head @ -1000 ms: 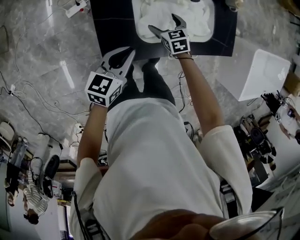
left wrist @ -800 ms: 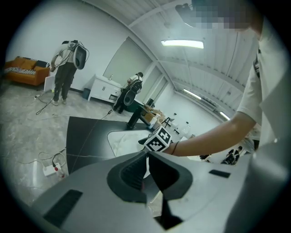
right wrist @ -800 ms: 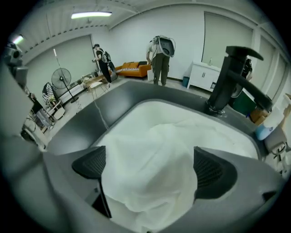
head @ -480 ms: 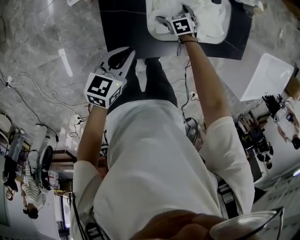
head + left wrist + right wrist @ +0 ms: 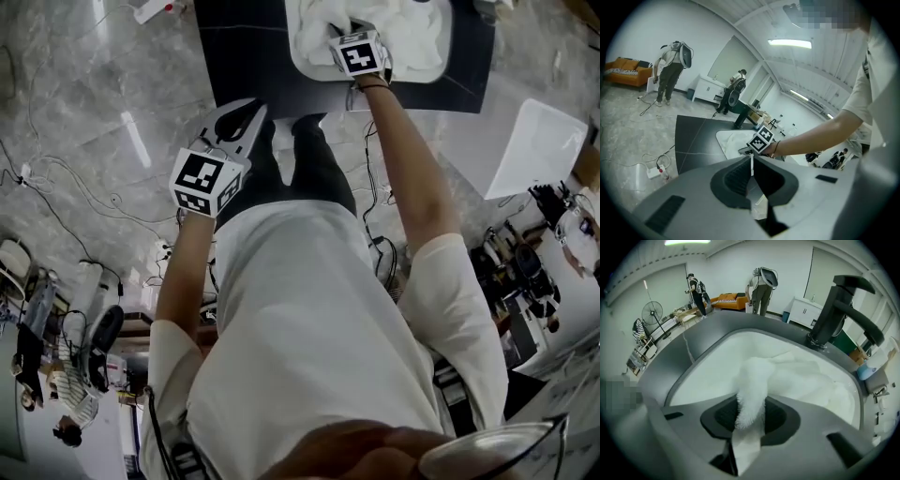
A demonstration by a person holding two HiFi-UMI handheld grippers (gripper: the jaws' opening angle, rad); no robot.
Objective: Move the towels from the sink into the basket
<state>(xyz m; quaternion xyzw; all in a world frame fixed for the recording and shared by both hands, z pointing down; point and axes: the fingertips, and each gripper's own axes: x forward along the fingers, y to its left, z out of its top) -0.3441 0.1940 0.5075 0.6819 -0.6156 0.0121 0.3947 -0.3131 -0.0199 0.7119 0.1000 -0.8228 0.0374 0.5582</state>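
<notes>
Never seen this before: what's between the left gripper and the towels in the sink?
In the head view, only bare black countertop and the white rim of the sink separate the left gripper from the towels.

Bright ceiling strip light [image 5: 790, 43] streaks glare across the glossy floor [image 5: 131, 141]; gripper views bulge, darken at edges, seemingly soft close up.

Two grippers are counted: left gripper [image 5: 751, 166] and right gripper [image 5: 750, 414]. One sink [image 5: 705, 364], one black faucet [image 5: 834, 310] and one dark countertop [image 5: 244, 47] are seen. Towels [image 5: 801, 376] are heaped in one white pile; their number cannot be told. One white basket [image 5: 530, 145] is counted. Two bystanders are seen at the back: first bystander [image 5: 696, 294], second bystander [image 5: 761, 287]. One fan [image 5: 651, 312], one orange sofa [image 5: 724, 299] and one power strip [image 5: 654, 172] are noted.
</notes>
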